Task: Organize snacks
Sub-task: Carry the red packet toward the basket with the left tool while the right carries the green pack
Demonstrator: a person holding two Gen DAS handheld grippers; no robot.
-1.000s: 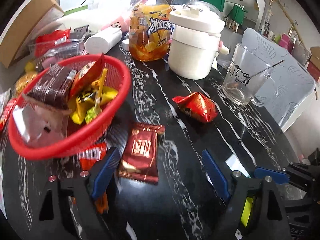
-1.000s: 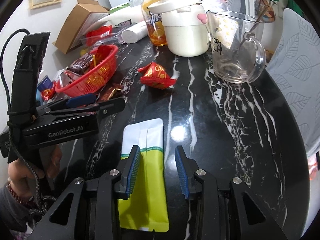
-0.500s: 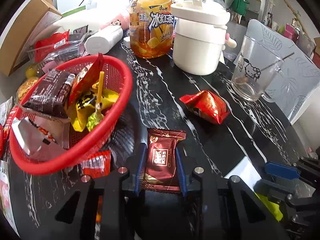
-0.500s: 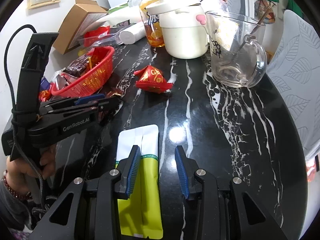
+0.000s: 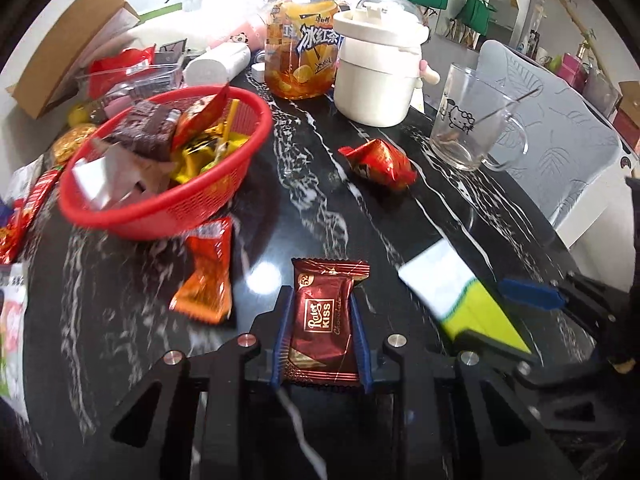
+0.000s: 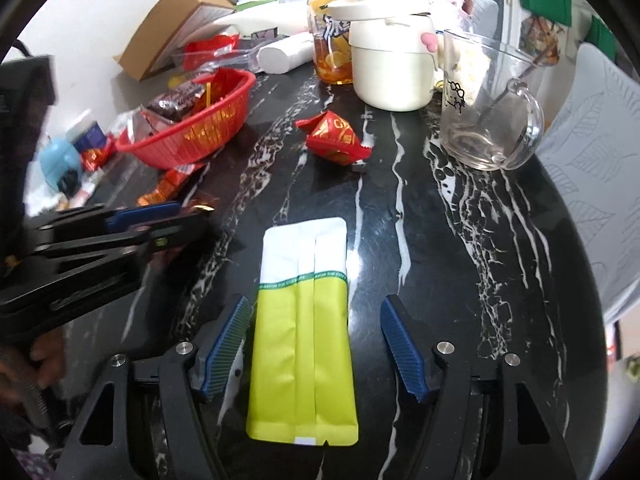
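Observation:
My left gripper (image 5: 320, 332) is shut on a dark red Kiss chocolate packet (image 5: 322, 320) and holds it above the black marble table. A red basket (image 5: 160, 208) with several snacks stands to the front left. My right gripper (image 6: 316, 344) is open, its fingers on either side of a white and lime green sachet (image 6: 304, 320) that lies flat on the table. The sachet also shows in the left wrist view (image 5: 460, 300). A red snack packet (image 5: 380, 160) lies mid-table, also in the right wrist view (image 6: 336, 140). An orange packet (image 5: 208, 280) lies by the basket.
An iced tea bottle (image 5: 304, 52), a white pot (image 5: 380, 72) and a glass mug (image 5: 468, 120) stand at the back. A cardboard box (image 5: 60, 60) and loose packets (image 5: 24, 216) crowd the left side. The table edge (image 6: 580, 280) curves along the right.
My left gripper closed on the Kiss packet and lifted it back from the table, uncovering the orange packet. My right gripper opened wide around the sachet.

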